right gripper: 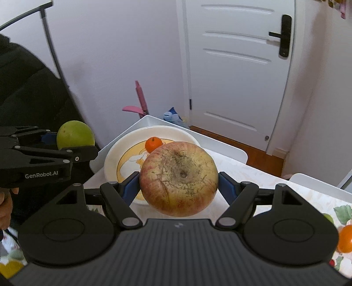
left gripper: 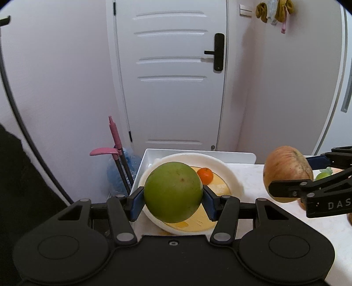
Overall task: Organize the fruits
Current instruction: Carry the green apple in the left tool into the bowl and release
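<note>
1. At the far left, in the right wrist view, a dark sleeve (right gripper: 28,88) fills the edge, with part of a hand (right gripper: 5,204) below it.
2. A pink-handled broom (left gripper: 115,140) and a blue bottle (left gripper: 120,173) stand on the floor left of the table (left gripper: 253,182), against the wall.
3. The left gripper (left gripper: 173,199) holds a green fruit (left gripper: 173,191): its jaws are fairly narrow, both blue pads pressed on the fruit's sides. The fruit hangs in the air above the near left part of the plate (left gripper: 231,173).
4. The plate is white with a yellow pattern. It lies at the table's left end, in front of a white tray (left gripper: 154,154) whose wall shows behind it.
5. A small orange (left gripper: 205,175) lies on the plate, toward its far side, apart from both held fruits.
6. A white door (left gripper: 173,72) with a black handle (left gripper: 216,52) stands behind the table.
7. The right gripper (right gripper: 178,187) holds an apple (right gripper: 178,178): its jaws stand wide, pads touching the apple on both sides. The apple is reddish yellow with brown cracked skin round its hollow, and it hangs above the table, just right of the plate.
8. In the left wrist view the apple is well right of the green fruit, at about the same height.
9. The table's cloth has printed fruit at its right edge (right gripper: 345,237).
10. Cloths (left gripper: 275,11) hang on the wall at top right.
</note>
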A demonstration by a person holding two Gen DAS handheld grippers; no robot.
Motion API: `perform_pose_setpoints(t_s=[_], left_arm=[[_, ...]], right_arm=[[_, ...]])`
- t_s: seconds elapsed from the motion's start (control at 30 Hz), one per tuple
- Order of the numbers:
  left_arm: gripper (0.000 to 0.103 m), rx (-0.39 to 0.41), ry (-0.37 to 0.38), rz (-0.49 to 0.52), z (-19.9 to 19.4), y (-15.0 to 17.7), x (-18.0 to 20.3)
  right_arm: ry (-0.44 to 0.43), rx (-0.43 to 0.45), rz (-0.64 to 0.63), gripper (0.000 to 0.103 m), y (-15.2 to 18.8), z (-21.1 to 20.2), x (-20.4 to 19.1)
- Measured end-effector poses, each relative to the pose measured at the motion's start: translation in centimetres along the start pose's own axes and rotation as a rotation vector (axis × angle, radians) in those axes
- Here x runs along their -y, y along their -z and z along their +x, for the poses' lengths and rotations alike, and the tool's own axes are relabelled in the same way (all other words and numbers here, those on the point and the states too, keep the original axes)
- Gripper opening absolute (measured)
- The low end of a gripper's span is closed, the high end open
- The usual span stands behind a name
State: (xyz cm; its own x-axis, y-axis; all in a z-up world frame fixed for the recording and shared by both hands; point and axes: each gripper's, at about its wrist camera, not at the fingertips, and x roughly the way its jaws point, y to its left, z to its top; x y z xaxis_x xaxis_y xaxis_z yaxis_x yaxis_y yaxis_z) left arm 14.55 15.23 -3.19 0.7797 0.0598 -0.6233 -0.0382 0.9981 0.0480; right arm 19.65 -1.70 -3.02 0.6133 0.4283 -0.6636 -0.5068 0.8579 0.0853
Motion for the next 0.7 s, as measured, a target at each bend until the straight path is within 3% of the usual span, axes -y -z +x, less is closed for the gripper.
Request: perform_pose_setpoints(t_s=[0.37, 0.7], left_arm=[[0.059, -0.043, 0.08, 0.085, 6.4, -1.1, -2.9], [0.059, -0.13, 0.111, 0.16, 12.4, -0.2, -2.9]], right_arm=[[0.087, -0.022, 0.085, 0.09, -1.4, 3.7, -1.2], [0.125, -0.052, 0.137, 0.09, -1.9, 6.4, -1.0]])
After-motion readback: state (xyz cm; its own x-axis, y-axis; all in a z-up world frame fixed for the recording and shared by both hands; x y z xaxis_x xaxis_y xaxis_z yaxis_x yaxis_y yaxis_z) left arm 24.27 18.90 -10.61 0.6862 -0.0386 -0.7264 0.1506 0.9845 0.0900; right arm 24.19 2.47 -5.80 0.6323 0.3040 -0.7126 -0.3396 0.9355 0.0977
